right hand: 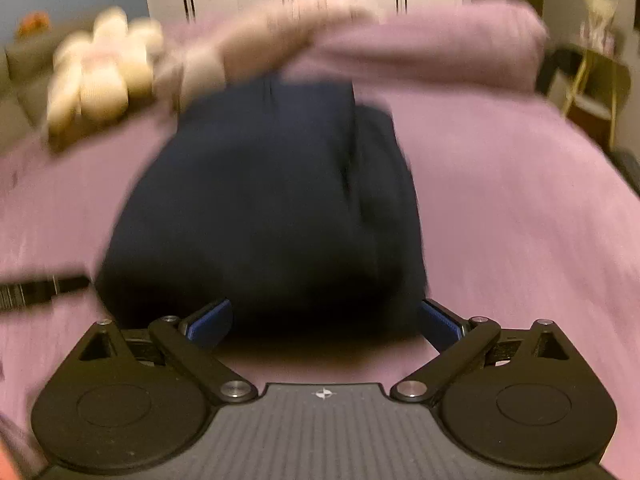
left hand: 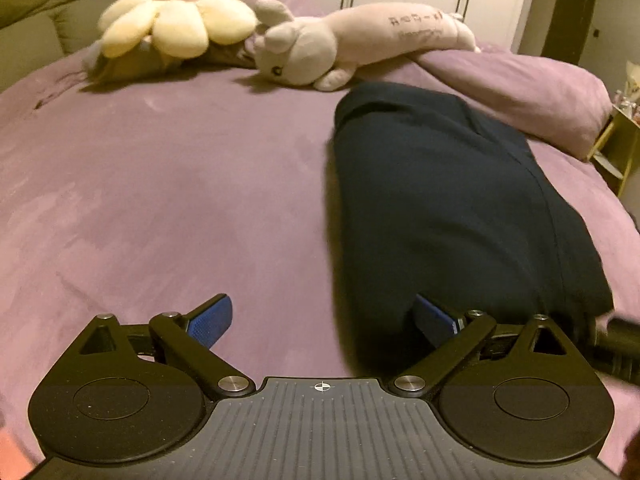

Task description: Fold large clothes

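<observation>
A dark navy garment [left hand: 440, 200] lies folded into a long strip on the purple bedspread [left hand: 160, 200]. My left gripper [left hand: 324, 320] is open and empty at the garment's near left corner, its right finger over the cloth's edge. In the blurred right wrist view the same garment [right hand: 264, 208] lies straight ahead. My right gripper [right hand: 326, 320] is open and empty, its jaws spread at the garment's near end. The right gripper's black body shows at the left wrist view's right edge [left hand: 620, 344].
A yellow flower plush [left hand: 172, 12] and a pale pink animal plush [left hand: 344, 44] lie at the bed's far end. A purple pillow [left hand: 532, 92] lies at the far right. A gold-framed side table [left hand: 616, 140] stands beyond the bed's right edge.
</observation>
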